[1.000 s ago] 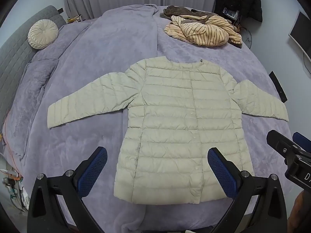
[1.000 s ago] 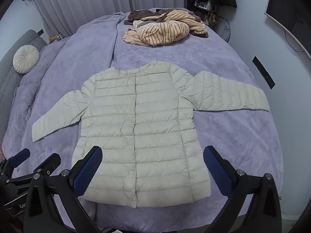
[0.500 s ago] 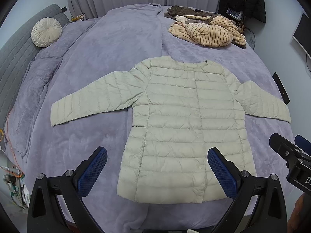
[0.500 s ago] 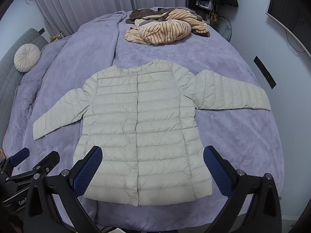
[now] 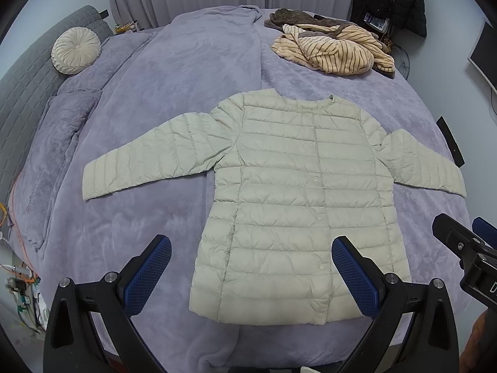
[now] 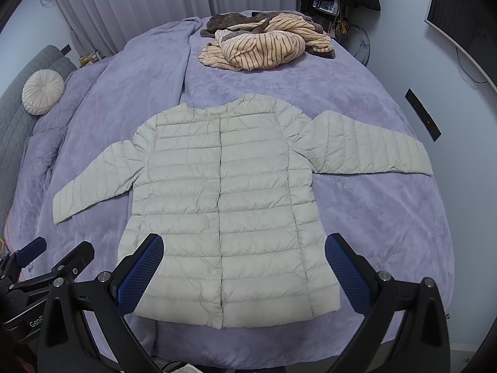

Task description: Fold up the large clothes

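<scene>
A pale beige quilted jacket (image 5: 298,205) (image 6: 223,211) lies flat and front up on the purple bed cover, buttoned, both sleeves spread out to the sides. My left gripper (image 5: 251,248) hangs open above the jacket's hem, nothing between its blue pads. Over the same lower hem, my right gripper (image 6: 243,245) stands open and holds nothing. Each gripper shows at the edge of the other's view. Neither touches the jacket.
A heap of striped tan and brown clothes (image 5: 335,49) (image 6: 267,43) lies at the far end of the bed. A round cream cushion (image 5: 76,51) rests by the grey headboard (image 5: 21,87) on the left. Dark coats (image 5: 391,0) hang at the back right; curtains behind.
Both views have shifted slightly; the jacket sits a bit lower and further right in the left wrist view. The jacket itself has not moved, and both grippers stay open.
</scene>
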The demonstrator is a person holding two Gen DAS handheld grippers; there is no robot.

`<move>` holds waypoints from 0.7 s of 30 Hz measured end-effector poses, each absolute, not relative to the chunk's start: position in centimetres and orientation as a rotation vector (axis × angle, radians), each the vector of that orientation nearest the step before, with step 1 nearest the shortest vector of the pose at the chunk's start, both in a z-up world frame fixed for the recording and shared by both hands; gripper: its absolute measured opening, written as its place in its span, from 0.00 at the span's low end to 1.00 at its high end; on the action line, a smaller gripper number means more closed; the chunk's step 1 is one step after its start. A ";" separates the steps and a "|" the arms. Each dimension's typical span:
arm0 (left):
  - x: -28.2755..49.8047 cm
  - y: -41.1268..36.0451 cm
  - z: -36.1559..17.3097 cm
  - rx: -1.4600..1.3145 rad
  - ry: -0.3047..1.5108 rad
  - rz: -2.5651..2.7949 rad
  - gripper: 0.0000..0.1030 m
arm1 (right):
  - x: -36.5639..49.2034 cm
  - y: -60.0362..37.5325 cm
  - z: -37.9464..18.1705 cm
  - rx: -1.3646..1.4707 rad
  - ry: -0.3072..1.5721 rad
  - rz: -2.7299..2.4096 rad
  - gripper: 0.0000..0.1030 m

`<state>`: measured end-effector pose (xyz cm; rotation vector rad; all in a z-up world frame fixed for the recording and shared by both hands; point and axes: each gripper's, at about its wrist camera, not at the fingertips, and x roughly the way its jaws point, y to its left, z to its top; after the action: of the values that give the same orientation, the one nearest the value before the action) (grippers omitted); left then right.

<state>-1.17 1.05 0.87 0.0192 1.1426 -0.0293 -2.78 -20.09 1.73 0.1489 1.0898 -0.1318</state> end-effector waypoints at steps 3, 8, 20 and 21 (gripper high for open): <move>-1.2 1.1 0.9 0.018 1.143 -0.027 1.00 | -2.8 -20.1 1.8 0.149 1.091 -0.131 1.00; -1.2 1.2 0.9 0.019 1.142 -0.026 1.00 | -2.7 -20.1 1.8 0.149 1.089 -0.133 1.00; -1.3 1.4 0.8 0.020 1.143 -0.024 1.00 | -2.9 -20.2 1.7 0.149 1.093 -0.133 1.00; -1.3 1.5 0.8 0.020 1.144 -0.025 1.00 | -2.9 -20.2 1.6 0.150 1.094 -0.133 1.00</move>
<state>-1.26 1.47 0.83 0.0204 1.1441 -0.0247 -2.93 -20.18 1.63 0.1500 1.0942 -0.1330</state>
